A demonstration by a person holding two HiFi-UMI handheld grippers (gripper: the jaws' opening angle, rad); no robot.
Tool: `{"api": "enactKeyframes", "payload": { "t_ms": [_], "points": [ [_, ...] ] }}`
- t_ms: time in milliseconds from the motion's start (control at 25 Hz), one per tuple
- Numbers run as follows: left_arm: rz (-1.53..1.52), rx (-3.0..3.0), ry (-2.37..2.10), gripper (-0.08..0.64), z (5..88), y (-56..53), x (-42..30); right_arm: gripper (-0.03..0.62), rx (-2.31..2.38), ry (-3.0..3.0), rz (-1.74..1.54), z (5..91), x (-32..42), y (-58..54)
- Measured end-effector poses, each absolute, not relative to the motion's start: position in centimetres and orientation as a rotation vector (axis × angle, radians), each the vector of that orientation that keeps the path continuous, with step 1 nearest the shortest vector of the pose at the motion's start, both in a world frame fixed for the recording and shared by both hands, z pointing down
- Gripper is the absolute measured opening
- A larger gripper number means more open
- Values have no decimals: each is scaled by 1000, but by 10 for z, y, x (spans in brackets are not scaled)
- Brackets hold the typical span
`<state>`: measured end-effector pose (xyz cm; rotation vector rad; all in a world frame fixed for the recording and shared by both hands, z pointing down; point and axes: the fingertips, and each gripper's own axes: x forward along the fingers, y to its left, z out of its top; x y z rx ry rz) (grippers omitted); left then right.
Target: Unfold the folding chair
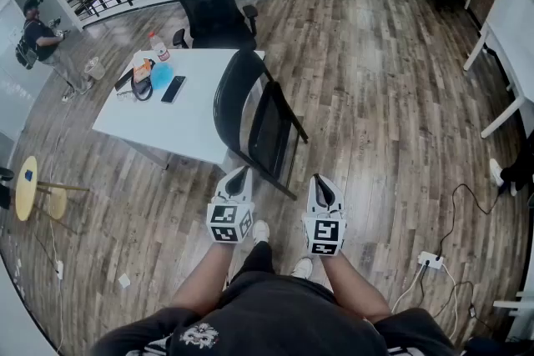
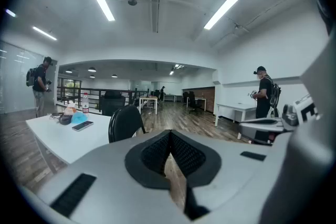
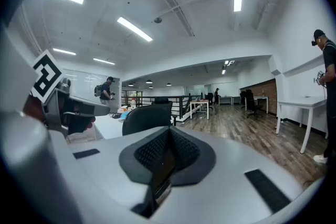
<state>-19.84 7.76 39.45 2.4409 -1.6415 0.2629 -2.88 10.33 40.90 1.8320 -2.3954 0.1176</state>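
Note:
The black folding chair [image 1: 254, 117] stands on the wood floor against the near corner of the white table [image 1: 196, 133]. Its seat panel is flipped up close to the frame. Both grippers are held side by side just short of it, pointing at it. My left gripper [image 1: 239, 173] is shut with nothing in it, and so is my right gripper [image 1: 321, 184]. In the left gripper view the chair's rounded back [image 2: 125, 122] rises beyond the closed jaws of the left gripper [image 2: 169, 153]. In the right gripper view the chair's back [image 3: 146, 117] shows over the right gripper [image 3: 167, 153].
A black office chair [image 1: 213, 8] stands behind the table, which carries a bottle [image 1: 158, 47], a phone [image 1: 173, 88] and small items. A yellow round stool [image 1: 27, 188] is at left, and a power strip [image 1: 430, 260] with cables lies at right. A person [image 1: 42, 37] stands far left.

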Motion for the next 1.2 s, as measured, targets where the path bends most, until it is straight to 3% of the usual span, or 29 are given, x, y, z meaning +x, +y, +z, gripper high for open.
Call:
{"api": "enactKeyframes", "payload": {
  "t_ms": [400, 840, 1000, 1040, 1120, 1200],
  "points": [
    [391, 2346, -1640, 6, 424, -28, -254, 15, 1829, -2344, 142, 428, -76, -2],
    [561, 2306, -1618, 10, 397, -135, -327, 15, 1719, -2361, 165, 443, -173, -112],
    [571, 2286, -1528, 116, 401, -165, -341, 17, 1694, -2277, 249, 469, -196, -146],
    [579, 2282, -1498, 154, 403, -172, -343, 25, 1687, -2254, 287, 477, -201, -153],
    [604, 2276, -1436, 200, 407, -188, -345, 141, 1672, -2215, 378, 495, -210, -169],
    [629, 2273, -1379, 223, 410, -207, -346, 206, 1664, -2173, 464, 513, -219, -187]
  ]
}}
